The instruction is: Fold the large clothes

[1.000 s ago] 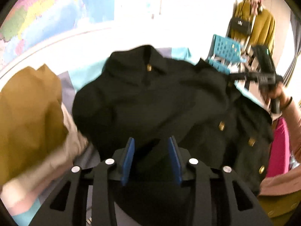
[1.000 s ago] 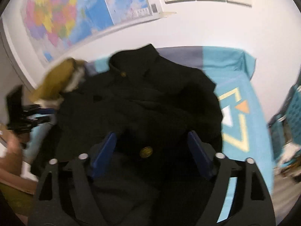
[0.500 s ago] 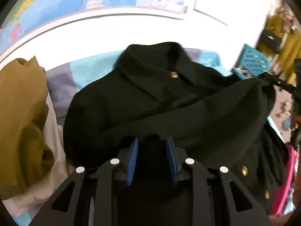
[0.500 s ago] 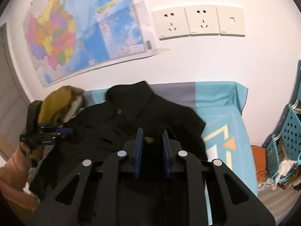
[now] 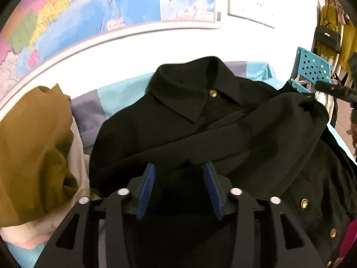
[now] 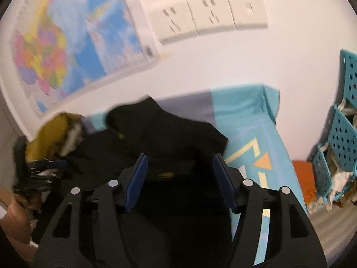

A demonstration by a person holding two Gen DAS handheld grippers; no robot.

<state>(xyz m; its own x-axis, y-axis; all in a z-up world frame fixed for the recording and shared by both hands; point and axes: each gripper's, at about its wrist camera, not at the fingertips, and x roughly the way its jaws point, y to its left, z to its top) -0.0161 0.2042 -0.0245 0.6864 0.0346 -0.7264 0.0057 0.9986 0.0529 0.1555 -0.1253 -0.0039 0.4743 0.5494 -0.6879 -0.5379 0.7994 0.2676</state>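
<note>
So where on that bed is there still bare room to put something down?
Mostly on the right: the teal sheet lies bare between the black coat and the blue baskets. A narrower grey-and-teal strip shows behind the coat, along the wall. The left is crowded by the mustard garment heaped against the coat.

Bright, even indoor light. White wall [image 5: 138, 51] nearly blown out in left wrist view. Black coat [image 5: 200, 120] swallows detail, folds barely readable. Right wrist view motion-blurred throughout: map [image 6: 73, 44] and sockets [image 6: 209, 15] smeared. Heavy fisheye curvature, dark vignette corners.
</note>
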